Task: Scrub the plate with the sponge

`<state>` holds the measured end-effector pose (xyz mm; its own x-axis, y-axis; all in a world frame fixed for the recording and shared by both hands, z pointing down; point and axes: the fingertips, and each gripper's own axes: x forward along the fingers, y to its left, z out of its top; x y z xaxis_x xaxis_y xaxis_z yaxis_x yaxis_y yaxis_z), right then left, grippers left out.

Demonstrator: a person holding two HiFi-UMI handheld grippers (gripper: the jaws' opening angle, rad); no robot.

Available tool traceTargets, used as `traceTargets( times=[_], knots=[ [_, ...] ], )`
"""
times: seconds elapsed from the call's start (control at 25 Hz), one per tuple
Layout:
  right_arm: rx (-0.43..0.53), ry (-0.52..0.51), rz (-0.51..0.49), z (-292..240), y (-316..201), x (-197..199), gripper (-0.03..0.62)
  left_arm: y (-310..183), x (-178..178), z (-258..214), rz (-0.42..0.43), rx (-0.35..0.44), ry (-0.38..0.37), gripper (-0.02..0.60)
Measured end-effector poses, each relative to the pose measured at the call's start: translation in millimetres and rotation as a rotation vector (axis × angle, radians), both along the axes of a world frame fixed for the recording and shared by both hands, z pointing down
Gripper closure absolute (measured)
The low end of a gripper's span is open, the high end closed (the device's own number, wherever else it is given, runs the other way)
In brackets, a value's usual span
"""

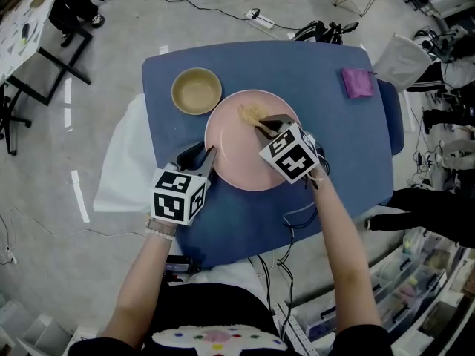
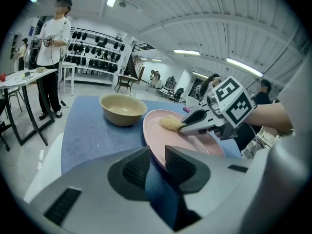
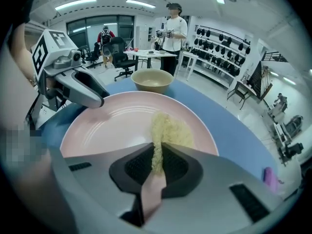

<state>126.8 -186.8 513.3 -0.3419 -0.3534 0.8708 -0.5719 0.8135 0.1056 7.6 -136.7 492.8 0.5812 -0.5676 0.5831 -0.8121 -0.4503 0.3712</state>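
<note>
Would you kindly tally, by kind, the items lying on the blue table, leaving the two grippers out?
Plates: 1, the pink plate
Bowls: 1, the tan bowl
Sponges: 1, the yellow sponge
Other: 1, a purple item, too small to identify
Total: 4

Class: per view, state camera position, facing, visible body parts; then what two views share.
Head view: on head, facing down at plate; left forearm, right forearm, left gripper, right gripper.
Left gripper view: on left gripper, jaws gripping plate rim; shows right gripper.
Right gripper view: on right gripper, jaws holding sponge; shows left gripper.
Shared: both gripper views show bowl.
</note>
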Motion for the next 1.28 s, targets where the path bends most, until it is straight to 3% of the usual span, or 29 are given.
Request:
traceTargets(
  times=[0.64, 0.92, 1.28],
  knots=[
    [-0.023, 0.116, 0.107, 5, 19, 45, 0.556, 0, -1, 0, 0.016, 0.001, 0.01, 0.476],
    [-0.078, 0.168, 0.034, 7, 50, 46, 0.554, 0, -1, 0, 0.018, 0.003, 0.012, 0.474],
    [-0.2, 0.142, -0.039, 7, 91, 31, 0.554, -2, 0, 0, 0.02, 0.002, 0.016, 0.474]
  ],
)
